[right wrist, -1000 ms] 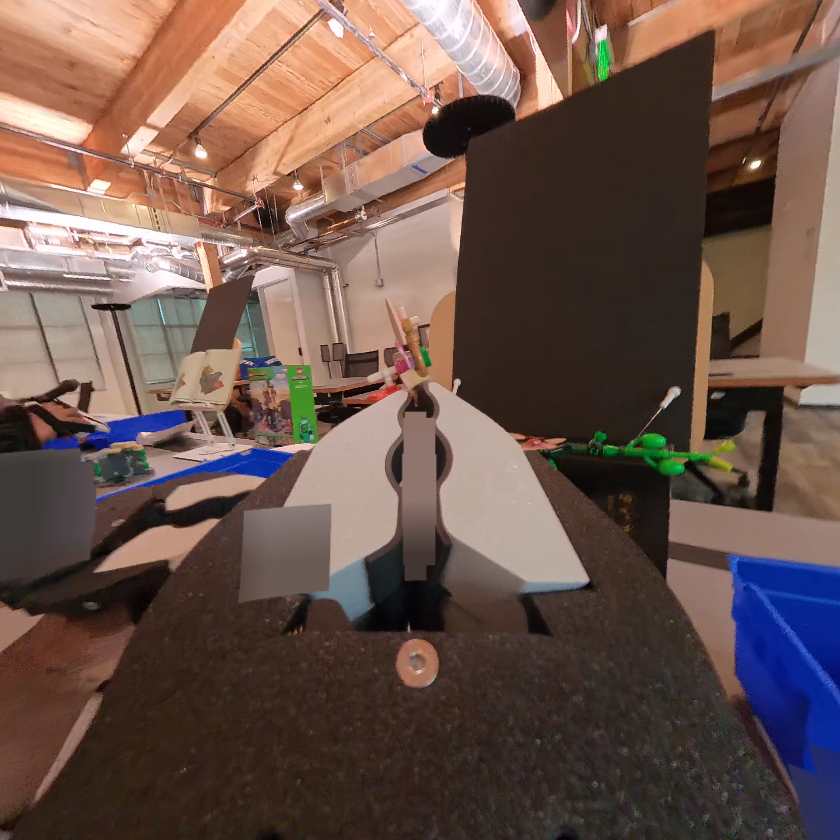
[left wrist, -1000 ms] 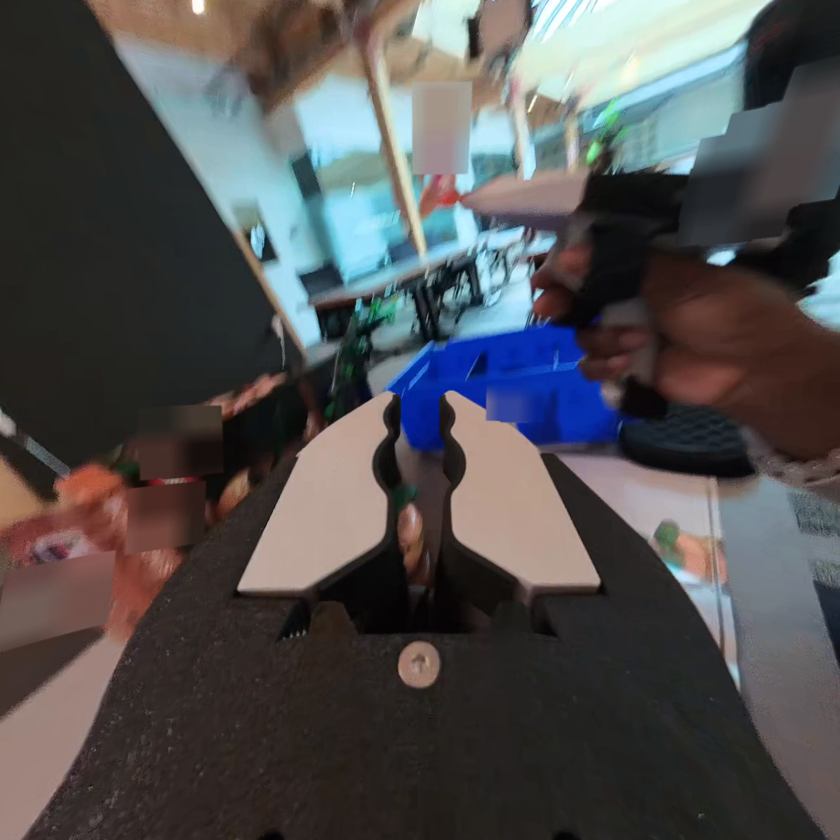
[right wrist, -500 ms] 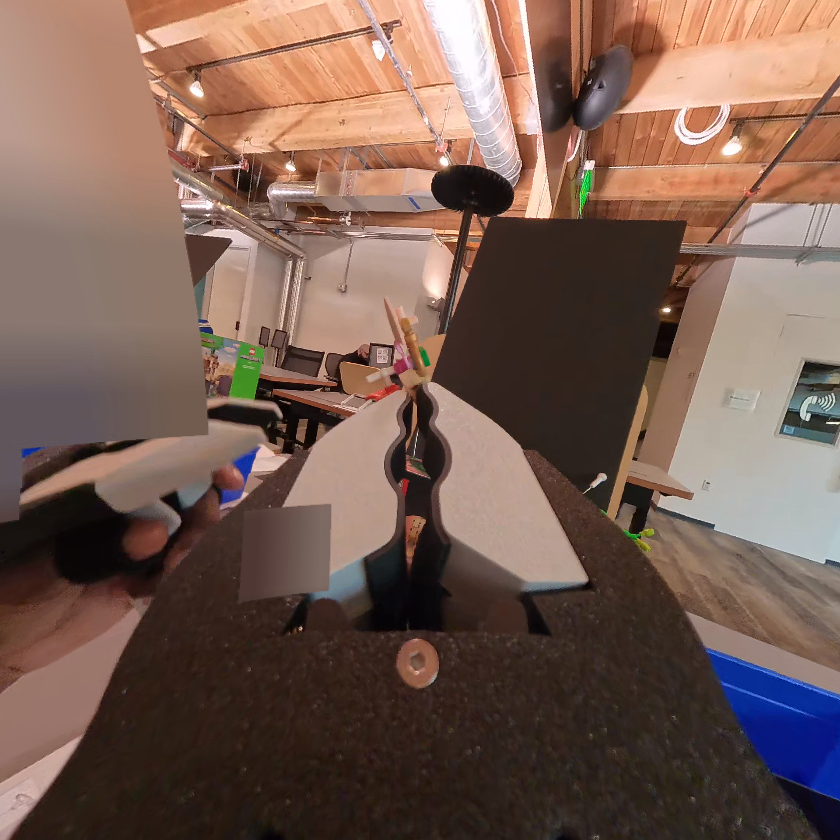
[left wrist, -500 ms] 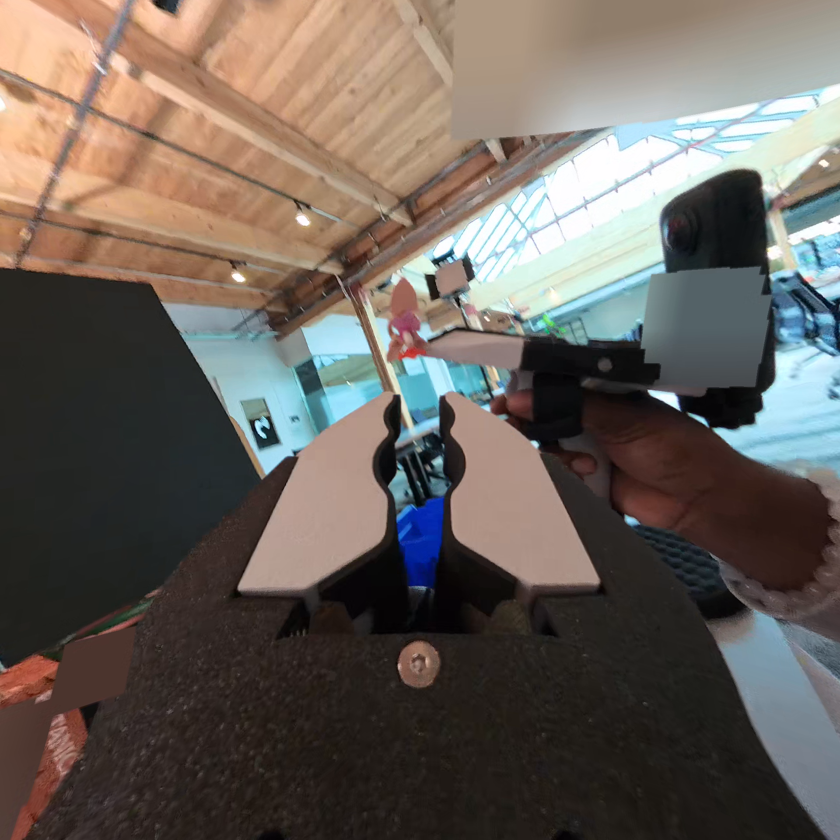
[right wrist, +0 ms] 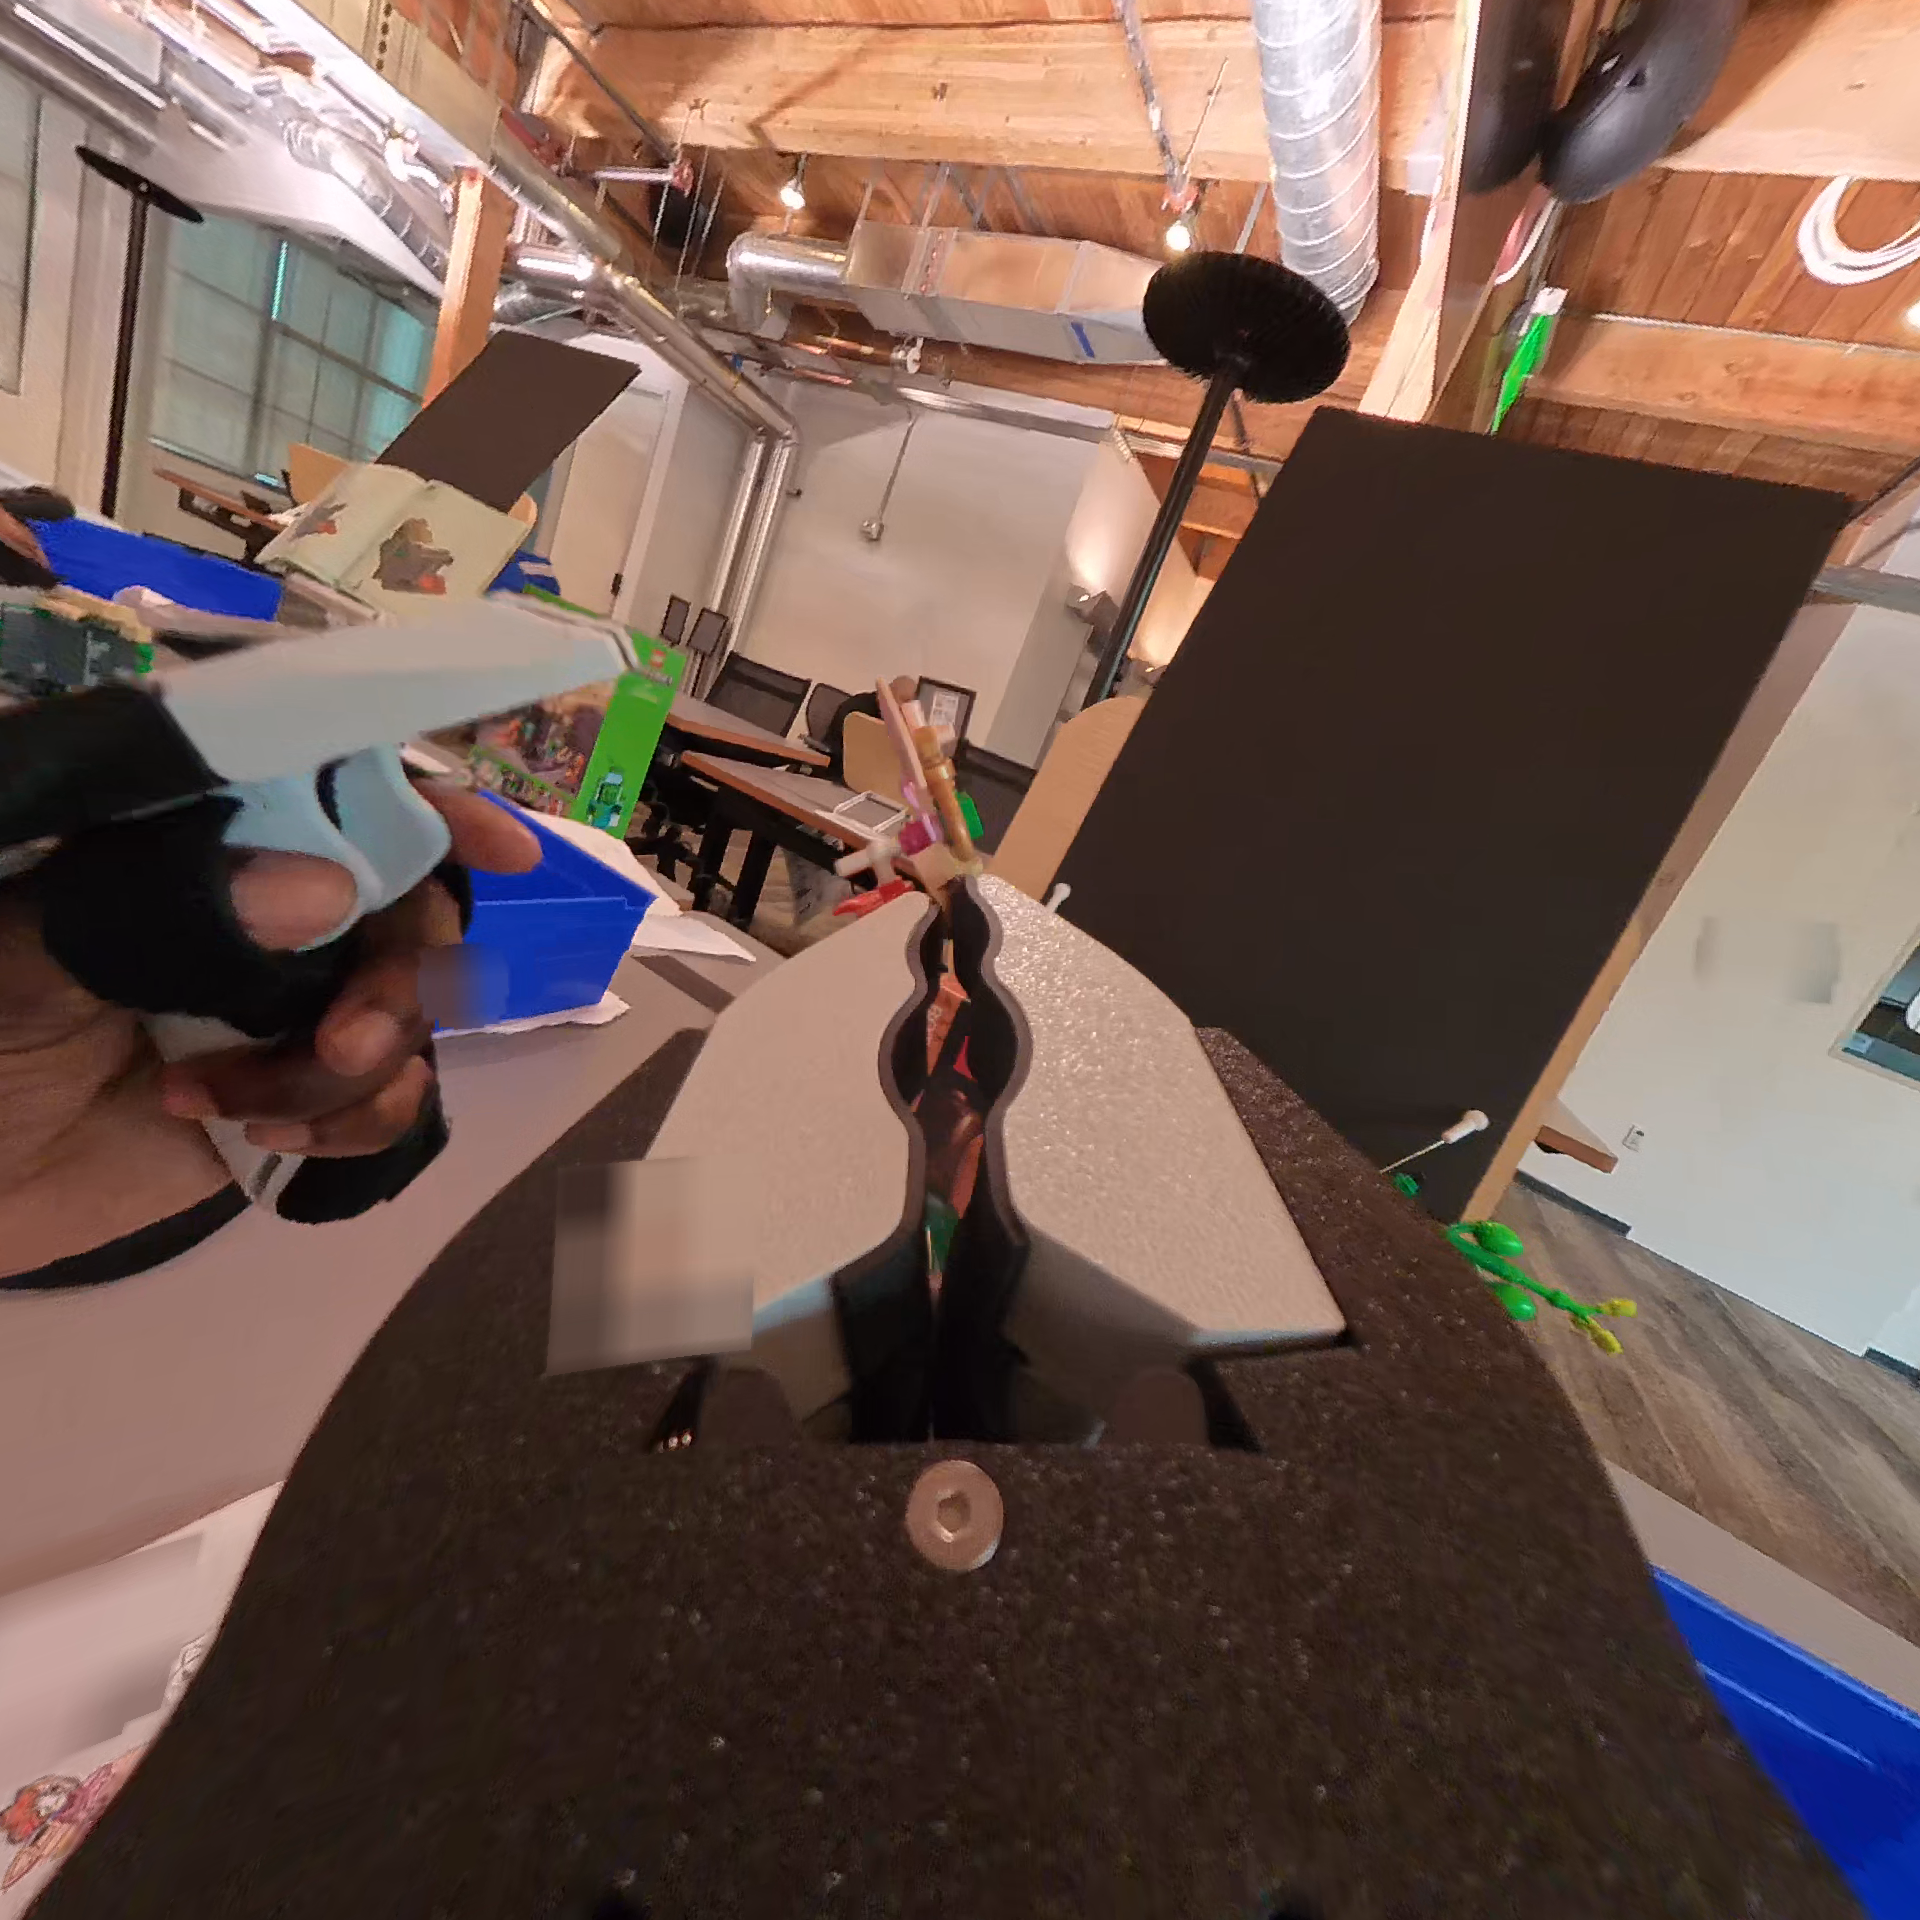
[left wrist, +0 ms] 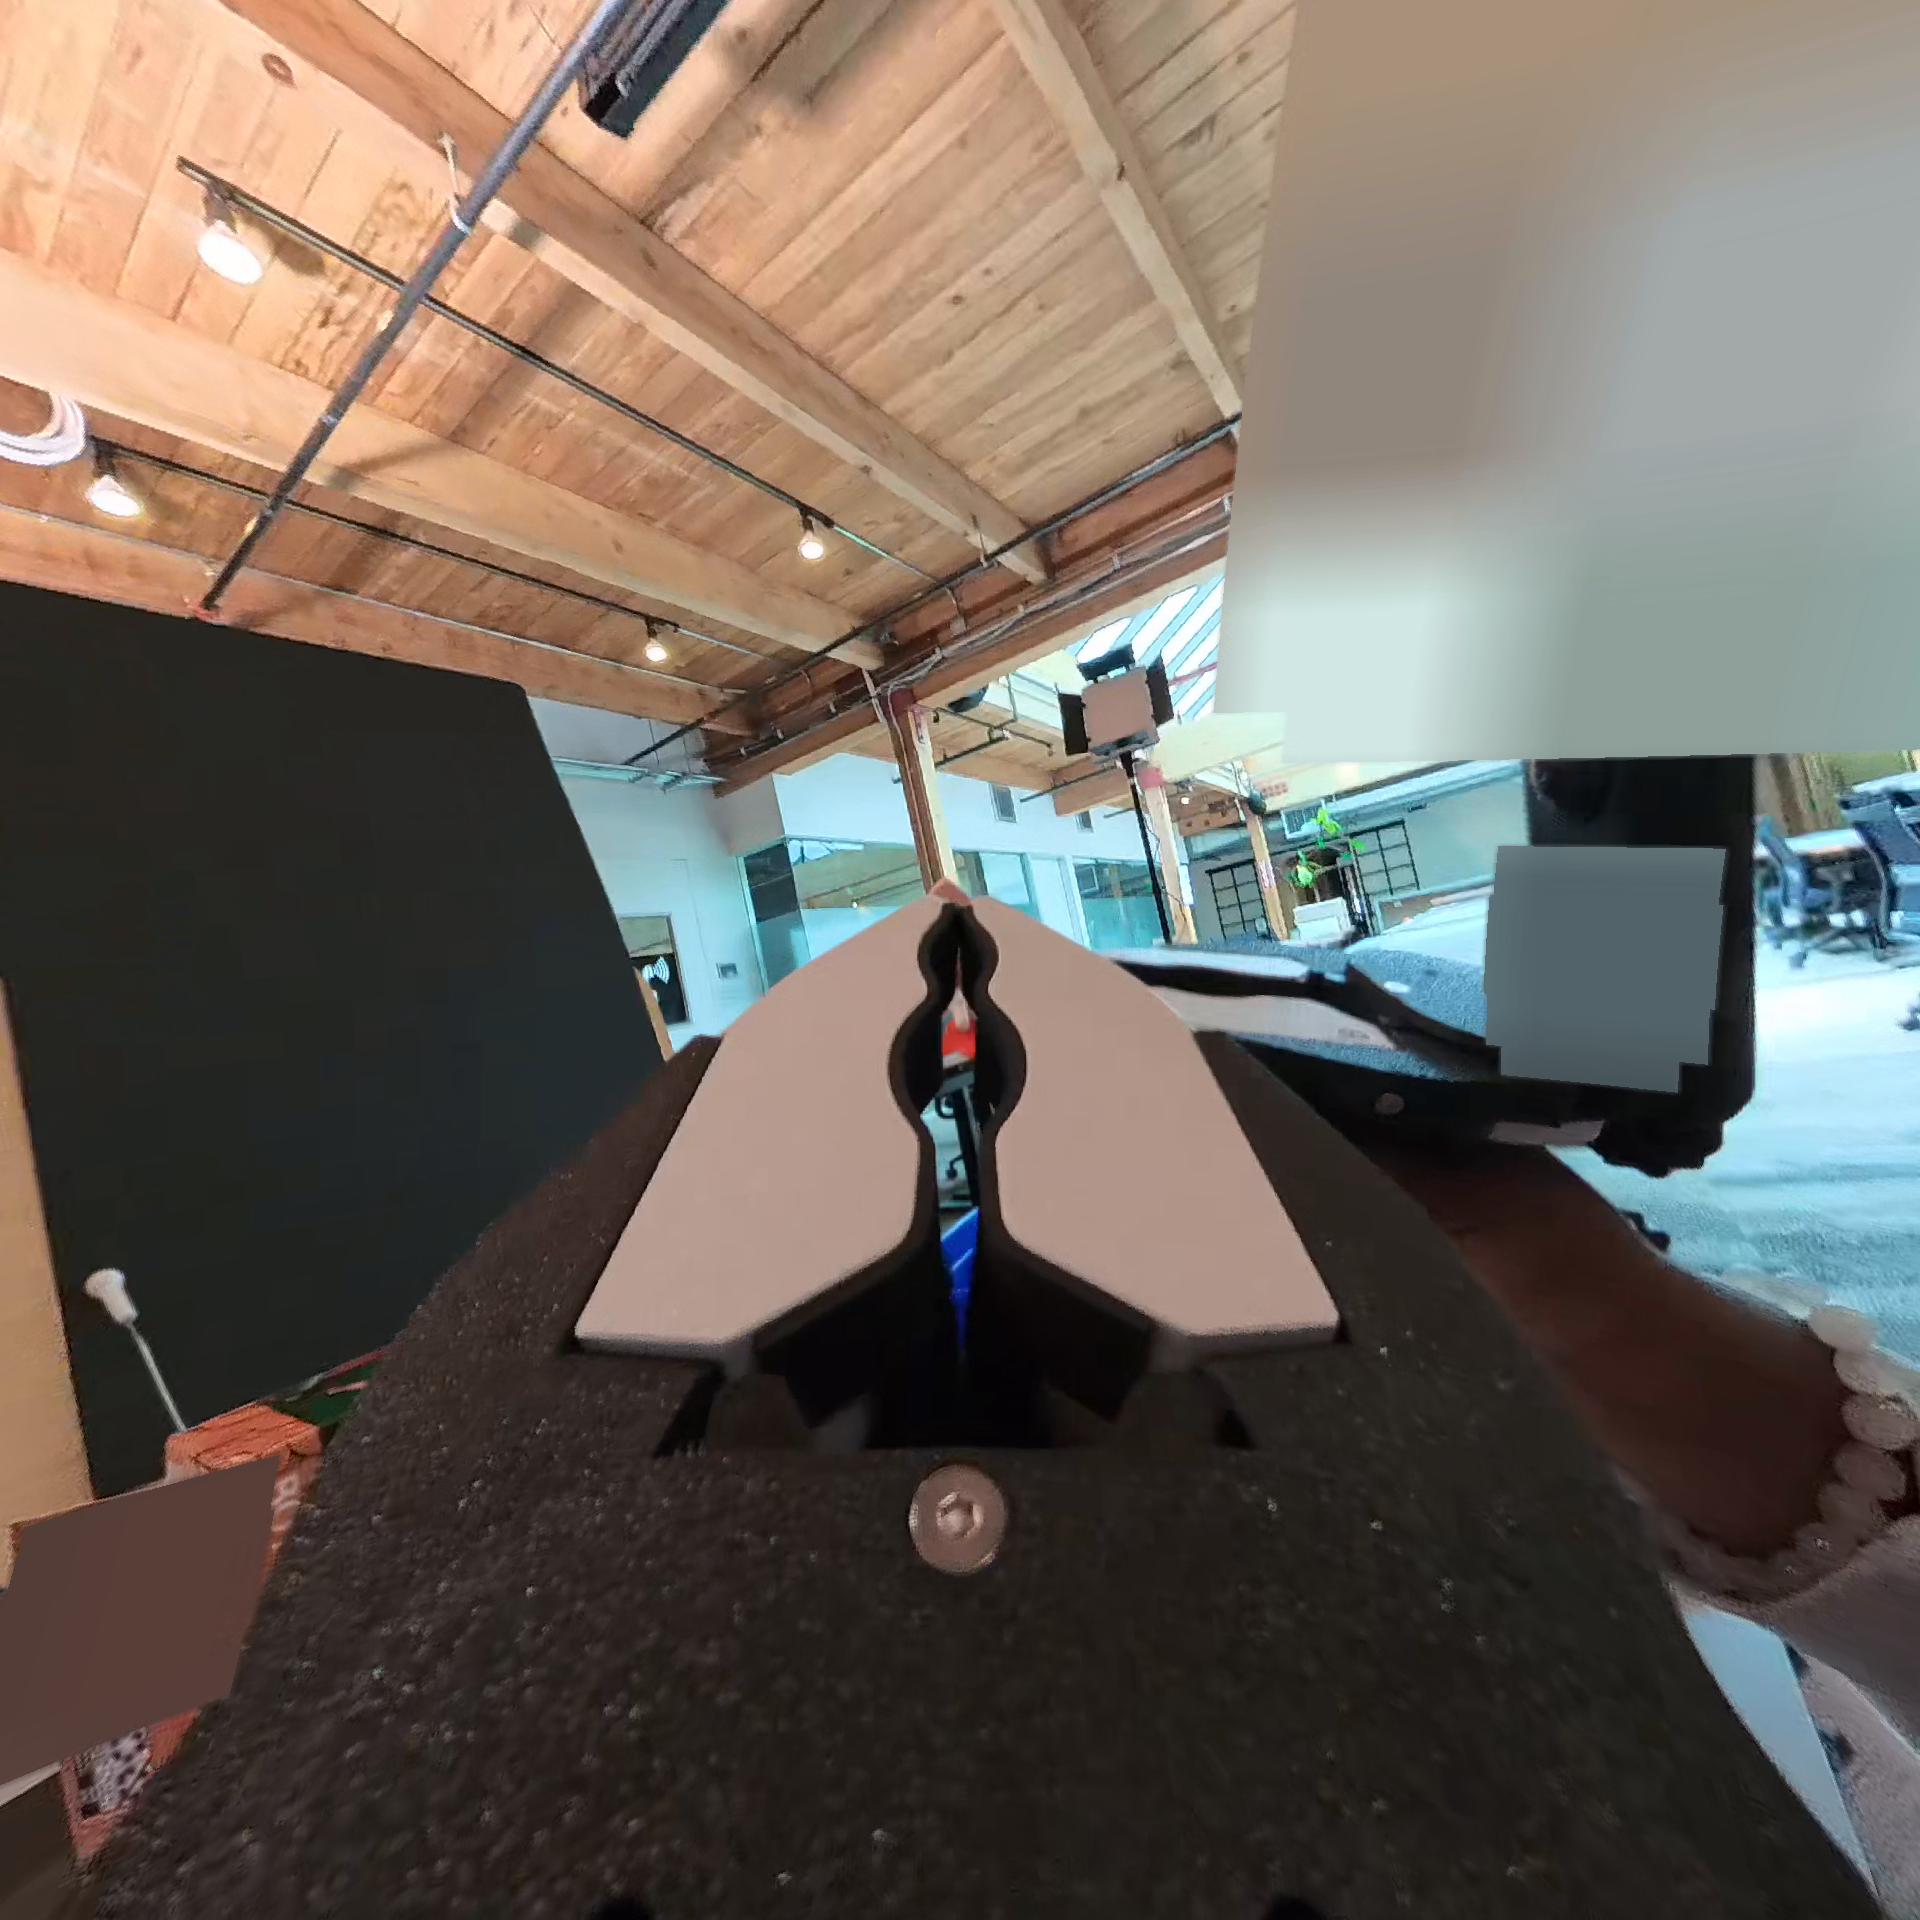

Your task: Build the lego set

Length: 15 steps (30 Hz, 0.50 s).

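Blue bin point(right wrist: 551, 925) on table point(right wrist: 312, 1299), contents hidden, beside white paper point(right wrist: 686, 935)

Printed green box point(right wrist: 621, 748), wall sign point(left wrist: 659, 1000) — writing there, not given

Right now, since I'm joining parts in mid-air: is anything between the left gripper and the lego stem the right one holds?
Nothing visible does. The left gripper sits left of the lego stem pinched in the right gripper, with only open air between them. Its own jaws are shut.
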Motion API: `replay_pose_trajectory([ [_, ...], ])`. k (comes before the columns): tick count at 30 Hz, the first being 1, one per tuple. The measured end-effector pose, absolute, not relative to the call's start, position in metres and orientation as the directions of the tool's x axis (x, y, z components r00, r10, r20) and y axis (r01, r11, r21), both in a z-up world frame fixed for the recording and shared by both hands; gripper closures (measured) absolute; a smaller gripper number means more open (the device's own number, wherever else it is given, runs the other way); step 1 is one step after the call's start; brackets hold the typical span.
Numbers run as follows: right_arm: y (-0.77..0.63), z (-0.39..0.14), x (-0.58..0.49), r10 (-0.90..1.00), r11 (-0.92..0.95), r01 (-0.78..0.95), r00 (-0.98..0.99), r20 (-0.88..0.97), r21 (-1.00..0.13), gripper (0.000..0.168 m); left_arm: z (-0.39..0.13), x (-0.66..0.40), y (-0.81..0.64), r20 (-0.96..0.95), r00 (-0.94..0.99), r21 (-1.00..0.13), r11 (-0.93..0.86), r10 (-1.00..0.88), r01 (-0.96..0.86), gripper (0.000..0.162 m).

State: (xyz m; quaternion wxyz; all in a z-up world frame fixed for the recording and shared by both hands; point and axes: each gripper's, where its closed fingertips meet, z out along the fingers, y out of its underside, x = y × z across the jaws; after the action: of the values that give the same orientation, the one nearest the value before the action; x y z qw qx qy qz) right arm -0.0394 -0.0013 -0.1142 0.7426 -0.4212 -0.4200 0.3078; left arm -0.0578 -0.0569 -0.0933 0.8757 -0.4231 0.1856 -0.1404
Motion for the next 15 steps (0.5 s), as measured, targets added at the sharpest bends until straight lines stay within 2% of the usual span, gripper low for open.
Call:
replay_pose_trajectory([
  [2, -0.003, -0.115, -0.045, 0.803, 0.472, -0.064, 0.443, 0.399, -0.879, 0.167, -0.09, -0.063, -0.062, -0.186, 0.896, -0.785, 0.609, -0.403, 0.111, 0.158],
  [5, -0.008, -0.114, -0.048, 0.774, 0.517, -0.029, 0.441, 0.453, -0.855, 0.167, -0.09, -0.065, -0.064, -0.187, 0.892, -0.809, 0.579, -0.412, 0.098, 0.141],
  [8, -0.012, -0.115, -0.049, 0.738, 0.56, 0.01, 0.448, 0.505, -0.828, 0.167, -0.088, -0.067, -0.066, -0.214, 0.908, -0.804, 0.593, -0.36, 0.046, 0.144],
  [15, -0.02, -0.114, -0.051, 0.676, 0.621, 0.066, 0.46, 0.576, -0.781, 0.167, -0.098, -0.063, -0.056, -0.245, 0.908, -0.844, 0.535, -0.34, -0.027, 0.136],
])
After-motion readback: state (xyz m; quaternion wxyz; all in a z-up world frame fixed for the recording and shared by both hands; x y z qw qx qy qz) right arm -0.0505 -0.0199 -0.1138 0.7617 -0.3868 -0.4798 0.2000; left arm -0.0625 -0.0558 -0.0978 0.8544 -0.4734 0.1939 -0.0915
